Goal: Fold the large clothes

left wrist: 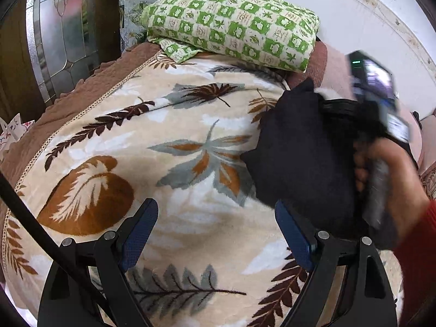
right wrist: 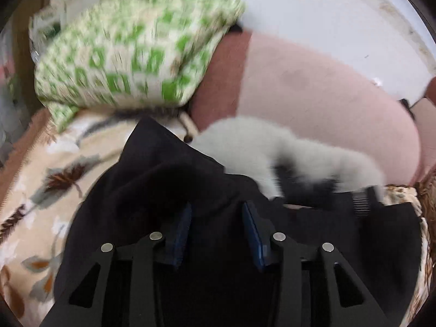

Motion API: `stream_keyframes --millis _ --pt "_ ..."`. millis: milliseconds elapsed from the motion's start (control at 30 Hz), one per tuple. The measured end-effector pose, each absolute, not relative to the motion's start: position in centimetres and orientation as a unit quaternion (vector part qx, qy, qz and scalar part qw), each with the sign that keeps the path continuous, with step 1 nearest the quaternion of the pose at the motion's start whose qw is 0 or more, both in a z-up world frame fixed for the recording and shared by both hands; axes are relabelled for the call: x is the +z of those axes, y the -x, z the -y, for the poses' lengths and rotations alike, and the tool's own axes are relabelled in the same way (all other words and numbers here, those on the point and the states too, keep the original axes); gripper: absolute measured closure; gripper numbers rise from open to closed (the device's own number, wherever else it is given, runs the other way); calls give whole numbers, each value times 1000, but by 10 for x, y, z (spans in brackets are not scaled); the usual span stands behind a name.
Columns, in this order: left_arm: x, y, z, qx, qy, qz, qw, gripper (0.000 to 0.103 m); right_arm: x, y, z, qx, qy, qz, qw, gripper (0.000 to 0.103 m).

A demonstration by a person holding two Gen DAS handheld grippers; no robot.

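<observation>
A black garment (left wrist: 299,150) with a white fur trim (right wrist: 272,147) lies bunched on the right side of a leaf-patterned blanket (left wrist: 177,141). My left gripper (left wrist: 215,231) is open and empty above the blanket, just left of the garment. My right gripper (right wrist: 216,223) hovers over the black garment (right wrist: 163,190) with its jaws partly apart and black cloth between the fingers; the view is blurred, so I cannot tell if it grips. The right gripper also shows in the left wrist view (left wrist: 381,141), held by a hand in a red sleeve.
A folded green-checked quilt (left wrist: 234,19) sits at the head of the bed (right wrist: 130,54). A pink sheet (right wrist: 327,95) lies to the right by a white wall (left wrist: 354,13). A mirrored wardrobe door (left wrist: 62,41) stands at the left.
</observation>
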State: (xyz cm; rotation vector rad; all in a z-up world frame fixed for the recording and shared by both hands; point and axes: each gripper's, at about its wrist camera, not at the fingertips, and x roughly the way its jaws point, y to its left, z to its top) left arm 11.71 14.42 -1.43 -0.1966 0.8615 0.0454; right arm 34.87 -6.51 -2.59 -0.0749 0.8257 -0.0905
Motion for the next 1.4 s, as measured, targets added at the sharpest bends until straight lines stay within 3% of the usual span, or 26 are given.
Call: stream_keyframes --millis 233,400,467,567,767,1000,1133,1267,1400 --pt "-14 -118 -139 34 74 -410 908 16 -46 -371 69 -50 48 -424 903 56" --pt "-13 -115 -134 25 68 -408 910 16 9 -305 60 -4 42 -360 932 55" --pt "-12 -113 -131 25 65 -405 912 16 21 -278 72 -12 43 -347 937 47" --pt "-11 -111 -129 23 64 -401 913 16 23 -258 106 -56 24 -333 941 46" --pt "-14 -111 -120 21 49 -400 915 16 -19 -287 178 -112 -77 -374 917 46" --pt "-18 -113 -118 20 46 -409 911 16 -47 -314 184 -131 -71 -403 903 45" --pt "-14 -109 -117 17 45 -402 914 16 -23 -296 167 -138 -33 -391 909 45" --pt "-16 -109 -116 14 48 -405 913 16 18 -261 174 -109 -57 -325 938 44" --pt "-18 -110 -115 15 47 -406 912 16 13 -271 204 -163 -70 -325 929 42"
